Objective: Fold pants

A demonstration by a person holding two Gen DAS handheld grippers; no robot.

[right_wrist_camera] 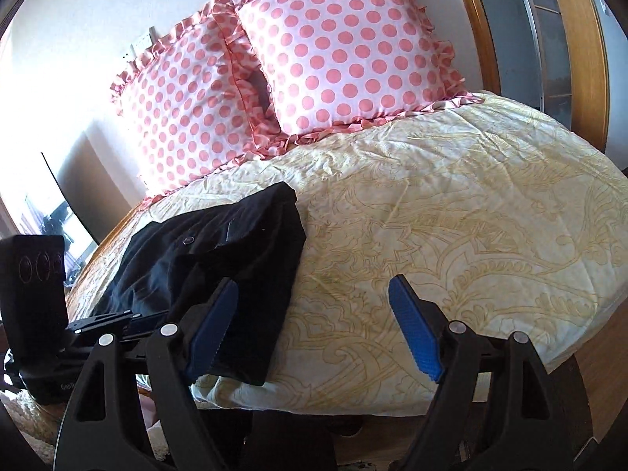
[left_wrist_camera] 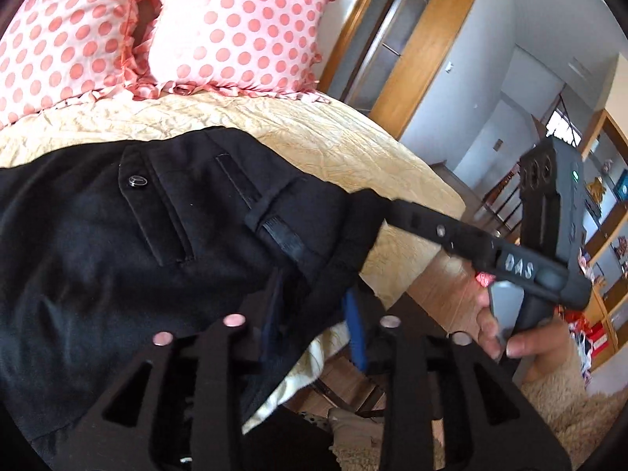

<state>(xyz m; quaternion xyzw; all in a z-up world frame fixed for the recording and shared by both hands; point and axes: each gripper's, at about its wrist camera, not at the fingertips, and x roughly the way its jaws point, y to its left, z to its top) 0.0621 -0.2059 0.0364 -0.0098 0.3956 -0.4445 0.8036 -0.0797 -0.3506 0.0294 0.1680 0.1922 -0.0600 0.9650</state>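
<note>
While black pants (right_wrist_camera: 219, 263) are lying at the bed's (right_wrist_camera: 451, 235) near-left edge, left tongs (left_wrist_camera: 314, 310) are pinching their waistband; right tongs (right_wrist_camera: 314, 325) are gaping wide, holding nothing.

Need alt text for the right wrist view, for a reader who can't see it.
The open right gripper hangs at the near edge of a bed, its left finger against folded black pants. Two pink polka-dot pillows sit at the head; the left gripper shows at far left.

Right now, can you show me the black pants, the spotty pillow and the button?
black pants (right_wrist_camera: 235, 235): right wrist view, waistband end.
spotty pillow (right_wrist_camera: 353, 47): right wrist view, middle of its front.
button (left_wrist_camera: 137, 181): left wrist view, on the back-pocket flap.
</note>
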